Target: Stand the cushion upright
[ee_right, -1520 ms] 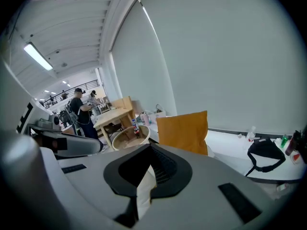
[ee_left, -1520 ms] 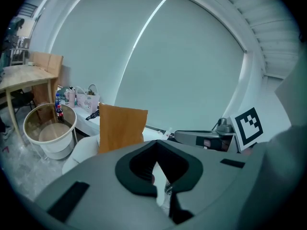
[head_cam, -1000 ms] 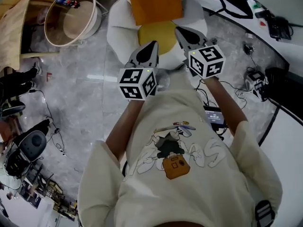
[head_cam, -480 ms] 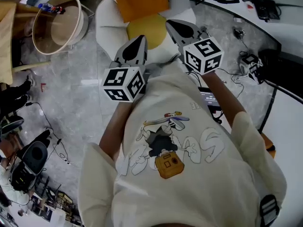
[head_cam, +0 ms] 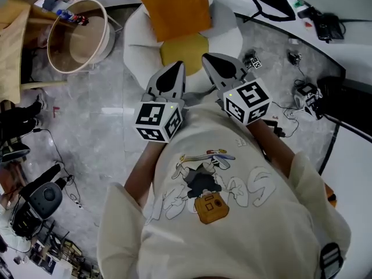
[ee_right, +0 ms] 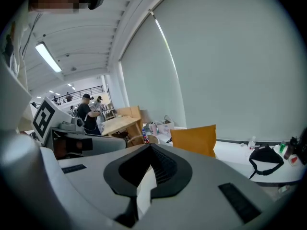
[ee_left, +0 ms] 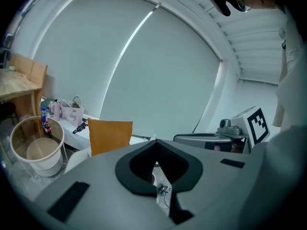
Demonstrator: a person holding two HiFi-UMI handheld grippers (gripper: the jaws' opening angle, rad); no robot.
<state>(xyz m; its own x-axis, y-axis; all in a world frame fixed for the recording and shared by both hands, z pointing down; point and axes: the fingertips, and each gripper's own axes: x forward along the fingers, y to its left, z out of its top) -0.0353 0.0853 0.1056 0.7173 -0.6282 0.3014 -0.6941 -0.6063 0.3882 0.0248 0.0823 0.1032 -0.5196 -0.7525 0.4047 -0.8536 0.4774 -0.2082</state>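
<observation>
An orange cushion (head_cam: pixel 171 7) stands upright against the back of a white armchair (head_cam: pixel 136 45), above its yellow seat pad (head_cam: pixel 183 50). The cushion also shows upright in the left gripper view (ee_left: pixel 109 135) and in the right gripper view (ee_right: pixel 194 139). My left gripper (head_cam: pixel 176 70) and right gripper (head_cam: pixel 211 61) hang side by side in front of the chair, short of the cushion and apart from it. Both are shut with nothing between their jaws. In its own view the left gripper (ee_left: pixel 154 146) points past the cushion; so does the right gripper (ee_right: pixel 149 151).
A round basket (head_cam: pixel 78 31) stands left of the chair beside a wooden table (head_cam: pixel 14 34). A black bag (head_cam: pixel 276 2) lies on the white counter behind. Cables and small devices (head_cam: pixel 302 95) litter the grey floor at the right. People (ee_right: pixel 88 114) stand far off.
Both grippers have drawn back from the chair toward the person's chest and risen a little. The cushion has stayed upright in the same place.
</observation>
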